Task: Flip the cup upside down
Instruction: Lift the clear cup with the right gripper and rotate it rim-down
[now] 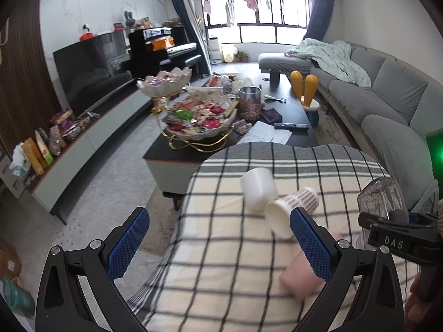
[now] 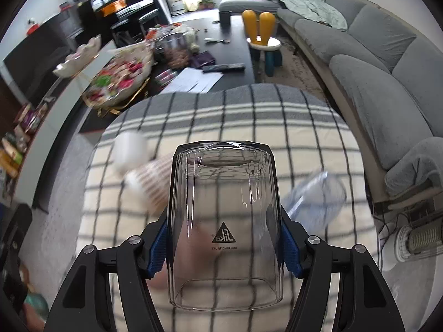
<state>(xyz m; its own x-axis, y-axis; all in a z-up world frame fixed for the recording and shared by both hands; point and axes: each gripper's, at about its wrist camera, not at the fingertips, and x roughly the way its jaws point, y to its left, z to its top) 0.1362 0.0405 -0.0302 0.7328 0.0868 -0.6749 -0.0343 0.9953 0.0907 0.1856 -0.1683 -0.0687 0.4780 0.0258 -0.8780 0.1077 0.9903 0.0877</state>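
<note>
My right gripper (image 2: 224, 246) is shut on a clear glass cup (image 2: 224, 221) with a printed logo, held above the checked cloth (image 2: 277, 127); the cup's base points away from the camera. It also shows in the left wrist view (image 1: 383, 199), gripped at far right. My left gripper (image 1: 218, 238) is open and empty over the cloth. A white cup (image 1: 259, 188) stands mouth-down, a patterned cup (image 1: 293, 207) lies on its side, and a pink cup (image 1: 300, 276) lies beside my left gripper's right finger. A clear plastic cup (image 2: 315, 199) lies on its side to the right.
A dark coffee table (image 1: 277, 102) beyond the cloth holds a snack bowl (image 1: 199, 119), a jar, papers and a remote. A grey sofa (image 1: 387, 96) runs along the right. A TV cabinet (image 1: 83, 127) lines the left. A heater (image 2: 418, 238) stands at right.
</note>
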